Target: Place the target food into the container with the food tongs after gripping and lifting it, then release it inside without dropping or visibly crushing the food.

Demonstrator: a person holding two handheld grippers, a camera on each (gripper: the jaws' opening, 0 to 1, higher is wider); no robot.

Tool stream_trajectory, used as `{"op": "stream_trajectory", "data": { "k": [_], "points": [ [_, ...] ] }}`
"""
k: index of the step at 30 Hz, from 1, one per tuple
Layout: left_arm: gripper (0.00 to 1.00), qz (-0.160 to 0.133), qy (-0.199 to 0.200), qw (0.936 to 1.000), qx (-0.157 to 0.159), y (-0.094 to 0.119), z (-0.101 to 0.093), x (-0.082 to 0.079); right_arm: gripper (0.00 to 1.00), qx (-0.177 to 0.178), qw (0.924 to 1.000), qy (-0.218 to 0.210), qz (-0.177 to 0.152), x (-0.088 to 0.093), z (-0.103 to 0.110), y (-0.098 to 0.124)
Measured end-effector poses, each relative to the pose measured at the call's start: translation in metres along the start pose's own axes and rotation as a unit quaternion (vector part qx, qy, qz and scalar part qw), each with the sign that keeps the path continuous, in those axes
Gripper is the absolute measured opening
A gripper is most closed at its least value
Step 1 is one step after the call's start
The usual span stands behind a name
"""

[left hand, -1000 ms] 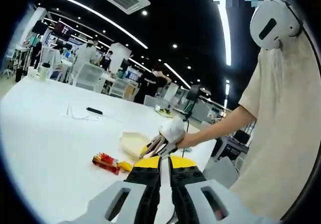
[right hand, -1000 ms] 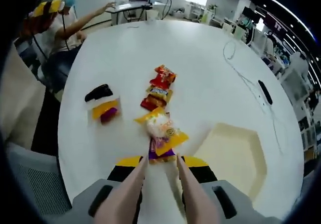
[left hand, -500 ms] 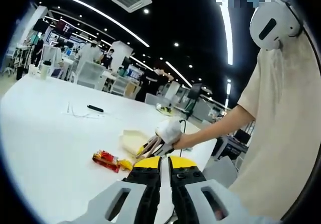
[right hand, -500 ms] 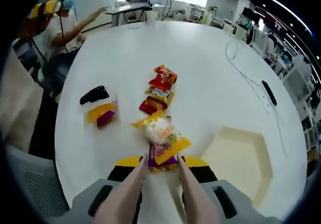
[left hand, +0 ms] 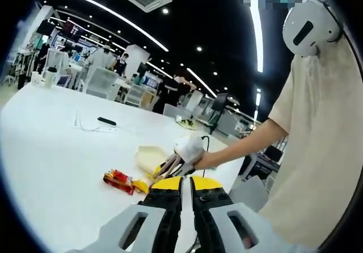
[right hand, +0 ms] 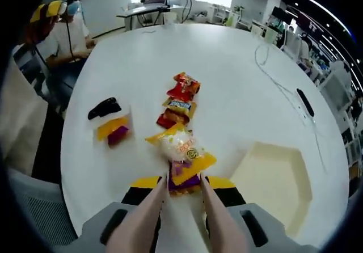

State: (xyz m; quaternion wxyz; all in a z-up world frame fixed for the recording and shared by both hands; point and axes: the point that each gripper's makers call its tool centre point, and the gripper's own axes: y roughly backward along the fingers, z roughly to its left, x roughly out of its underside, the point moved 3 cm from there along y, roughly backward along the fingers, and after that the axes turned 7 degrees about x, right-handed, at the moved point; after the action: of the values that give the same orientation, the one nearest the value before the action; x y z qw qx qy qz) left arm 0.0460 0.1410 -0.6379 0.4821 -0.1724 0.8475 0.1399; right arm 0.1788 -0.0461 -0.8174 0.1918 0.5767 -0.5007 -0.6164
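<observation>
While my right tool (right hand: 181,180) rides above the white round counter (right hand: 227,83), I see its two pale pink tong blades (right hand: 148,213) pinching a clear and yellow wrapped snack packet with a purple end (right hand: 180,156), held by that near end and lifted off the surface. Blades set narrow, closed on the wrapper; no visible crushing.

Right gripper view, further notes:
- Cream hexagonal shallow container (right hand: 275,179) sits on the counter, to the right of the held packet and apart from it. Nothing in it that I can make out.
- Red and orange crinkled snack packets (right hand: 180,100) lie in a short line beyond the held one, touching each other.
- Small yellow and purple packet with a black object against it (right hand: 109,122) lies to the left, apart from the line.
- Thin white cable (right hand: 278,88) and a black pen-like object (right hand: 304,102) lie far right on the counter.

Left gripper view: my left tool (left hand: 187,186), yellow-tipped black jaws pressed together, holding nothing, hovers off the counter edge. Beyond it, the person's hand (left hand: 201,161) drives the right tool over the cream container; red packets lie just left of it.
</observation>
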Motion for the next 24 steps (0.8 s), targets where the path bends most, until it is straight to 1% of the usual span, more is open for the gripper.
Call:
{"op": "stream_trajectory", "data": {
  "k": [24],
  "points": [
    [0.03,0.001,0.000,1.0000,0.001,-0.0018,-0.0025,0.0001,0.27,0.003,0.9999,-0.010,0.001,0.0008,0.0030,-0.0021]
  ]
}}
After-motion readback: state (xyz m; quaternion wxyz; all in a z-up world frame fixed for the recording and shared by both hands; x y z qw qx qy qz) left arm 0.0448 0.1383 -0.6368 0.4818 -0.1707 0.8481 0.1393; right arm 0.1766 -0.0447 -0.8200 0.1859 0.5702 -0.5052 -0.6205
